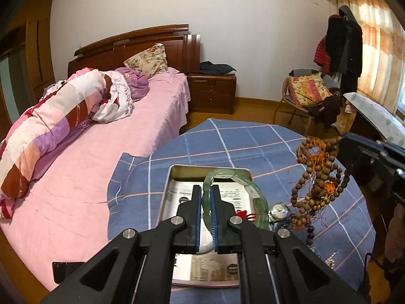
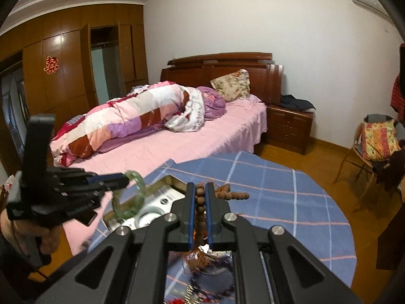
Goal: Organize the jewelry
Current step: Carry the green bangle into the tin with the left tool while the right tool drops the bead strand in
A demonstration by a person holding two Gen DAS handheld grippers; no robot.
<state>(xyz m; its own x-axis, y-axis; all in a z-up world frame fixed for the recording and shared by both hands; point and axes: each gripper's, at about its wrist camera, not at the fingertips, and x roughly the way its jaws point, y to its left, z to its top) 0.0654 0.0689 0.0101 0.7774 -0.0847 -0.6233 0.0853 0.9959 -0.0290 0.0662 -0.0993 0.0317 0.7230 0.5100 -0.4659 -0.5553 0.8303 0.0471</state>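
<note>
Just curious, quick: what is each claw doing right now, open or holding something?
Left claw: closed on the green bangle.
Right claw: closed on the brown beads.

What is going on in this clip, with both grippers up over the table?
A person is sorting jewelry on a round table with a blue checked cloth. The left gripper is shut on a pale green jade-like bangle, held above an open metal tin. The right gripper is shut on a long string of brown wooden beads, lifted clear of the table. A small silver watch and other pieces lie on the cloth.
</note>
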